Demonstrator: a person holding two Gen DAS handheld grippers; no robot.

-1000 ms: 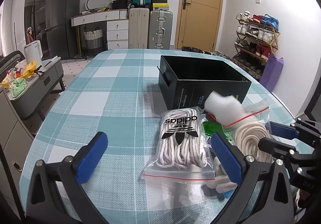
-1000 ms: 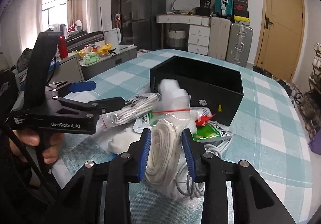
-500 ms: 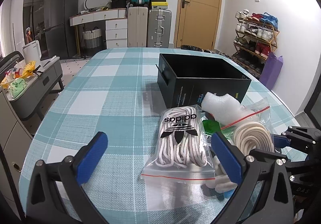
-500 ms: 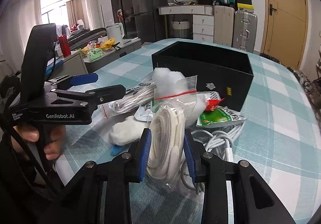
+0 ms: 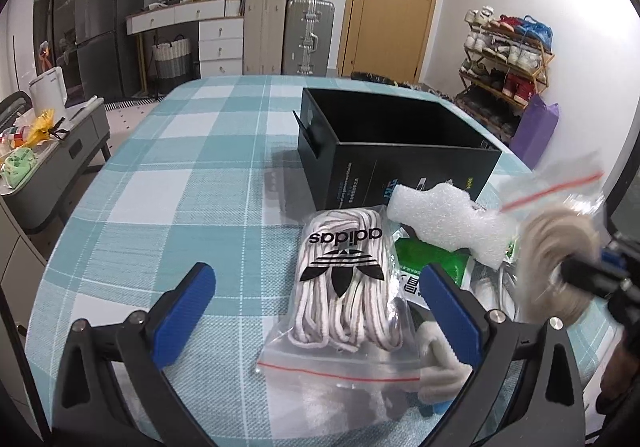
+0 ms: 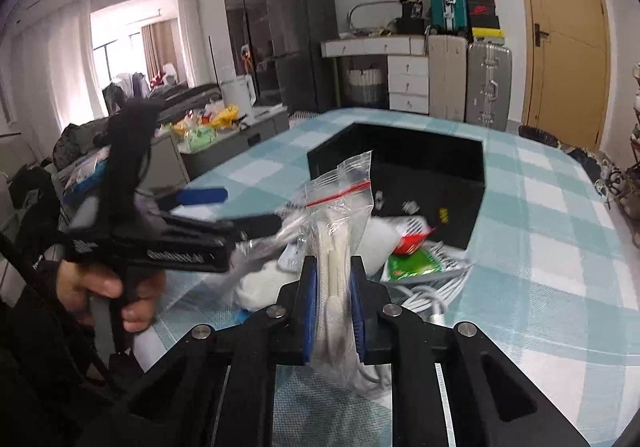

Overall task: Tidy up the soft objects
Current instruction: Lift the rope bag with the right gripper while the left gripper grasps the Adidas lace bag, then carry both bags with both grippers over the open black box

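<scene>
My right gripper point(image 6: 335, 289) is shut on a clear zip bag of coiled white rope point(image 6: 340, 231), lifted off the table; the same bag of rope point(image 5: 560, 259) shows blurred at the right of the left wrist view. My left gripper point(image 5: 316, 315) stands open low over the table, with a zip bag of striped laces marked adidas point(image 5: 344, 279) lying between its fingers, untouched. A white foam piece point(image 5: 448, 221) and a green packet point(image 5: 430, 259) lie just behind. The open black box point(image 5: 396, 151) stands beyond the pile, also seen as the black box point(image 6: 424, 175).
The table carries a teal checked cloth point(image 5: 192, 187). White cables point(image 6: 436, 291) and a red-and-green packet point(image 6: 416, 259) lie by the box. A hand point(image 6: 108, 295) holds the left gripper's handle. Suitcases point(image 5: 288, 35), a door and a shoe rack point(image 5: 508, 55) stand behind.
The right gripper's jaws have closed tight on the bag of rope and raised it off the pile toward the box. The left gripper has stayed put over the laces bag.
</scene>
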